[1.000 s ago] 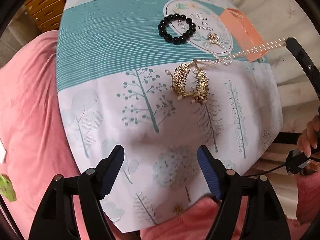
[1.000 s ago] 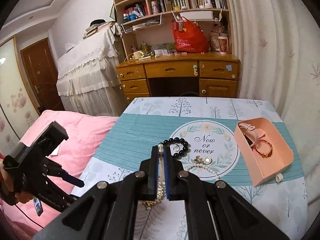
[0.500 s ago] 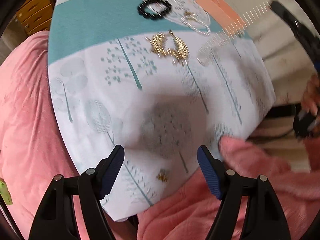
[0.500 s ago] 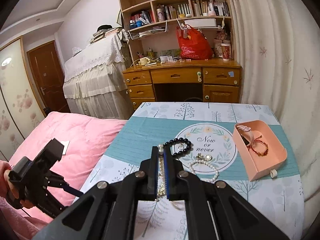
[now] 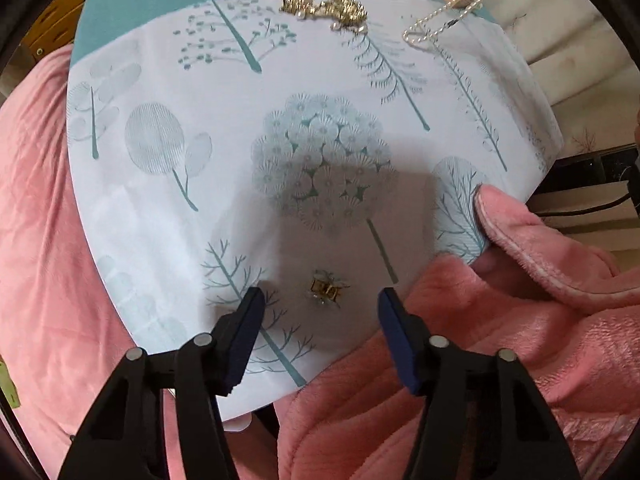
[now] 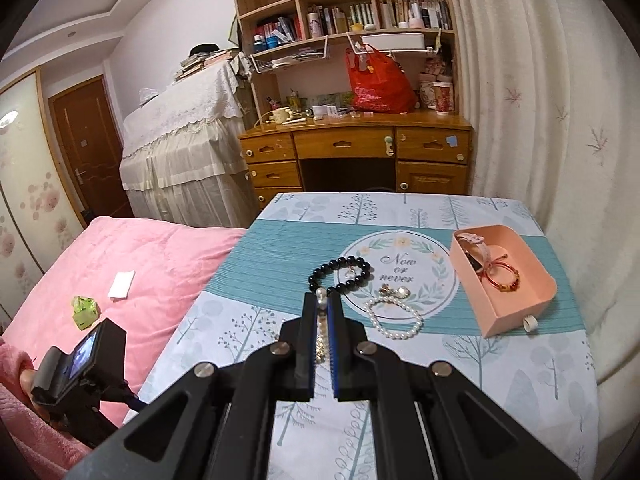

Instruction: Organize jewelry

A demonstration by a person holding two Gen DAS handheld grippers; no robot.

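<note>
Left tongs (image 5: 320,300) closing around a tiny gold earring (image 5: 326,290) near the worktop's (image 5: 160,208) front edge.

I judged it light, fiddly and fragile, best pinched across its body. My right tongs (image 6: 323,312) held a slinky pearl chain (image 6: 320,336) pinched tight; the cloth read "Now or never" (image 6: 397,269).

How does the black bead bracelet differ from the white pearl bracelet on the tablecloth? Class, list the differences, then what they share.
The black bead bracelet has large, dark, glossy beads; the white pearl bracelet has much smaller, pale ones. The black one lies mostly on the teal stripe, overlapping the printed circle's edge; the pearl one straddles that circle's lower edge nearer the camera. Both are closed bead loops lying flat, outside the pink tray.
</note>
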